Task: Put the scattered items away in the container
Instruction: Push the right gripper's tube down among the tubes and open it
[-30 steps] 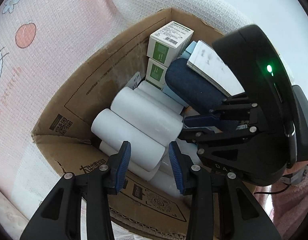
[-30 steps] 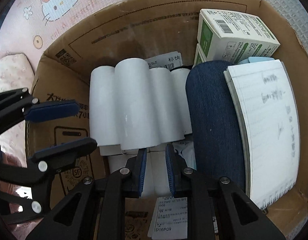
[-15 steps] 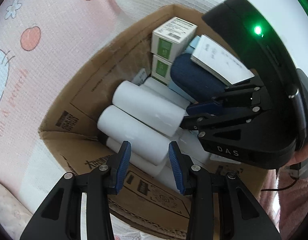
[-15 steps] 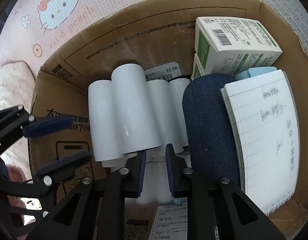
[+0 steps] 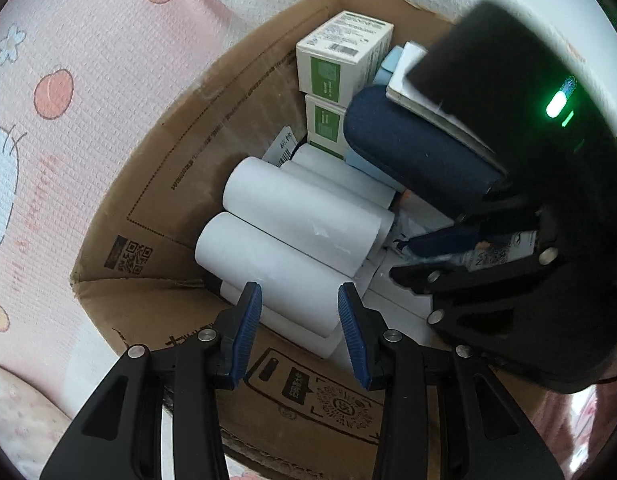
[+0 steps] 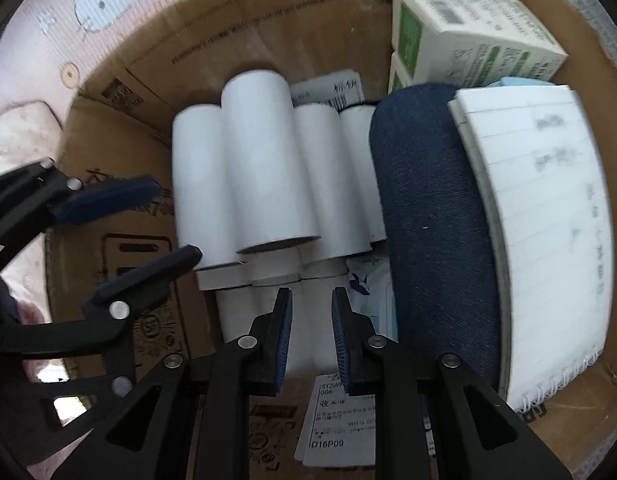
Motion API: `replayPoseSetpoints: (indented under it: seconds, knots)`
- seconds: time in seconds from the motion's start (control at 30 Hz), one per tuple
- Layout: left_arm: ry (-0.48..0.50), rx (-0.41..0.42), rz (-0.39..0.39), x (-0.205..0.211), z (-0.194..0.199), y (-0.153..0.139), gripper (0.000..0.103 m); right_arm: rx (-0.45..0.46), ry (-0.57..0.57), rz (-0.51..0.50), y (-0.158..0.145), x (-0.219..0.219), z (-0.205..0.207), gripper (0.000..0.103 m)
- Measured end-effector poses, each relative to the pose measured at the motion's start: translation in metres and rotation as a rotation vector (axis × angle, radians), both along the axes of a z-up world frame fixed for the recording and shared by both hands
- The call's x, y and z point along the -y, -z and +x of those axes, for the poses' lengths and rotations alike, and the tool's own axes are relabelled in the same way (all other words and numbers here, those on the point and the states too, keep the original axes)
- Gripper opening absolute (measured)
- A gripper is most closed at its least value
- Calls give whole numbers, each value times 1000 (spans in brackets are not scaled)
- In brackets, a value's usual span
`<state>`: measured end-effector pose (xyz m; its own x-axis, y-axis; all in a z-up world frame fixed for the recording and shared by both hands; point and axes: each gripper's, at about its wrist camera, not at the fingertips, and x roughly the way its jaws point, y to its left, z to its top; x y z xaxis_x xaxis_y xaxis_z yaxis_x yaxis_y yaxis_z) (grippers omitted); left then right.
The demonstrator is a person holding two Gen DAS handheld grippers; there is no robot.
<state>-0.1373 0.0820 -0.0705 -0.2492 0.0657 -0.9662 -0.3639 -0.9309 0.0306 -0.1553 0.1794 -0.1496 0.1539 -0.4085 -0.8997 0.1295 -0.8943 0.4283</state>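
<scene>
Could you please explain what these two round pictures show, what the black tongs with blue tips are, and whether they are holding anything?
Each black tong is a hand-held gripper that a person carries, one per hand, with a fisheye camera looking along its two fingers. One picture comes from the left hand-held gripper, the other from the right hand-held gripper; each also shows the other tool at its edge. Both point down into a cardboard box standing on a pink cartoon-print mat. The box holds white rolls, two green-and-white cartons, a dark blue fabric case and a spiral notebook. The left jaws stand open. The right jaws are nearly closed. Neither holds anything.
</scene>
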Motion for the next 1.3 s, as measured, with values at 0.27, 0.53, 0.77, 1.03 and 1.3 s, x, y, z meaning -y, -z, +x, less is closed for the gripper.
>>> replayPoseSetpoints:
  seconds: [0.27,0.53,0.77,1.03,1.3]
  knots:
    - [-133,-168,139,39,-5,-53,44,78,7,-22,4,5,-3,16]
    - [-204,-208,294,67,-20,-64,44,114,-145,44,13,41,-3,16]
    - [-213,-202,284,75,-12,-62,44,91,-194,90,15,58,-10,16]
    - [-201,-192,266,71,-1,-67,44,85,-181,83,7,54,-6,16]
    - [-190,-194,287,65,-6,-68,44,185,-199,-19,3,59,11,16]
